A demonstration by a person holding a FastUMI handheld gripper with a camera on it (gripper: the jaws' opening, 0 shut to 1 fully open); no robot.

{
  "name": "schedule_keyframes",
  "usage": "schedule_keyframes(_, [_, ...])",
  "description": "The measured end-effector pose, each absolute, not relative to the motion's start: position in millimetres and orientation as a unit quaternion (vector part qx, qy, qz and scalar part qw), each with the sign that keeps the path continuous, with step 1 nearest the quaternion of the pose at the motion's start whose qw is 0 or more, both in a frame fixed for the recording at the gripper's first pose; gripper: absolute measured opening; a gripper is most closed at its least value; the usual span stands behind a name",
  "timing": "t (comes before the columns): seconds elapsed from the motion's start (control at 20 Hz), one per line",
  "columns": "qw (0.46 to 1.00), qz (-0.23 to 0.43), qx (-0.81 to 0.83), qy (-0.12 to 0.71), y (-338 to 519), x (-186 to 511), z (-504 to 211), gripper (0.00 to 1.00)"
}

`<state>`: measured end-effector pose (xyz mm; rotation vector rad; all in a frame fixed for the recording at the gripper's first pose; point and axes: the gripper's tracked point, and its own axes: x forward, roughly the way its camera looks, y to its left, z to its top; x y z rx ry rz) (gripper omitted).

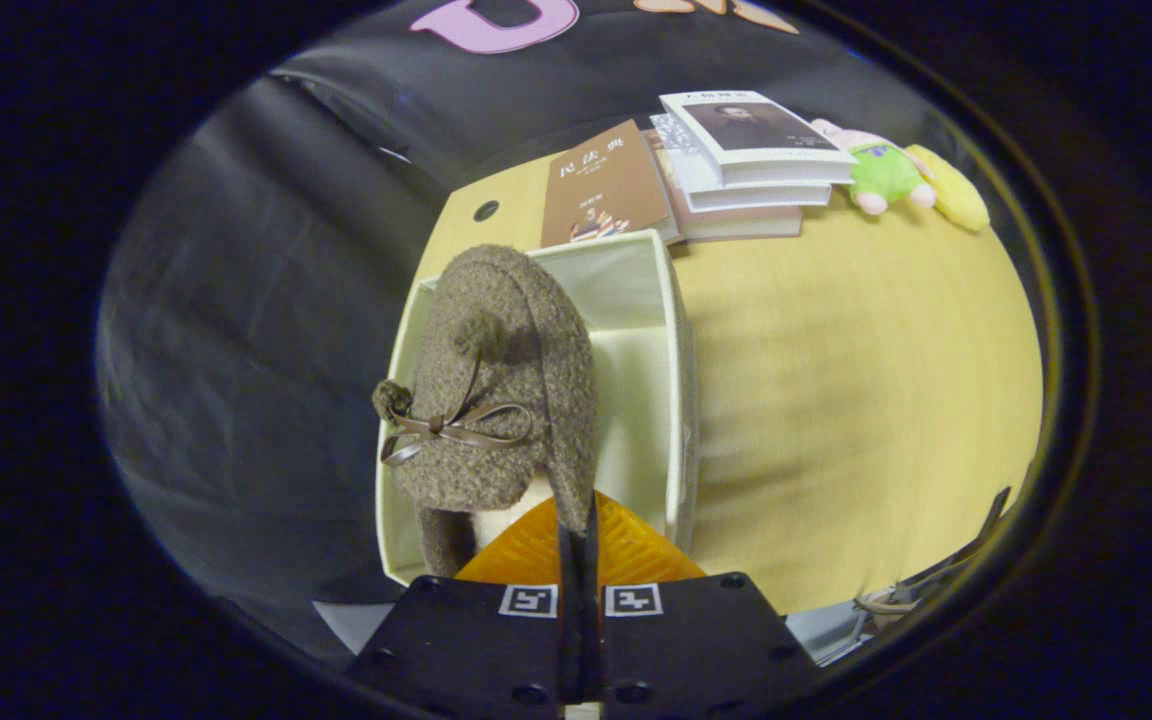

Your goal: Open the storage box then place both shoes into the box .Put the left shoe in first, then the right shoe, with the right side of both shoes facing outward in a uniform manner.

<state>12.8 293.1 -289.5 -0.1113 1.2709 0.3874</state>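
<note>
Fuzzy brown boucle, hanging toe-up over the open cream storage box (681,400): one shoe (501,400) dangling from the gripper (577,540), heel rim pinched between fingers pressed almost together, only a thin edge of fabric showing in the slit. Carrying a satin bow and two small pompoms on the upper, with pale lining peeking out near the fingers. Hovering above the left half of the box, not yet resting on its floor as far as can be judged; covering much of the opening, so hard to say whether another shoe is lying underneath. Sitting with the lid already off or folded away, walls standing upright, at the near-left corner of a yellow-wood table (866,400).

Probably lowering a shoe into the box, likely the first of the pair, though left or right cannot be told from this angle.

Next calling for: sinking the shoe straight down between the walls, keeping it along the left wall to leave room beside it, checking that its right side is facing outward, then spreading the fingers only once the sole is settling on the bottom.

Lying at the far edge of the table, well apart from the box: a stack of books (736,165), and further right a plush toy (886,175).
</note>
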Motion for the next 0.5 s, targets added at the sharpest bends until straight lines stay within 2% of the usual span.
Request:
schedule_keyframes(0.35, [0.801,0.18,-0.046,0.569,296,8,-289,0.16])
schedule_keyframes(0.45, [0.813,0.191,-0.028,0.55,301,12,-272,0.14])
schedule_keyframes(0.5, [0.818,0.2,-0.019,0.538,302,15,-263,0.28])
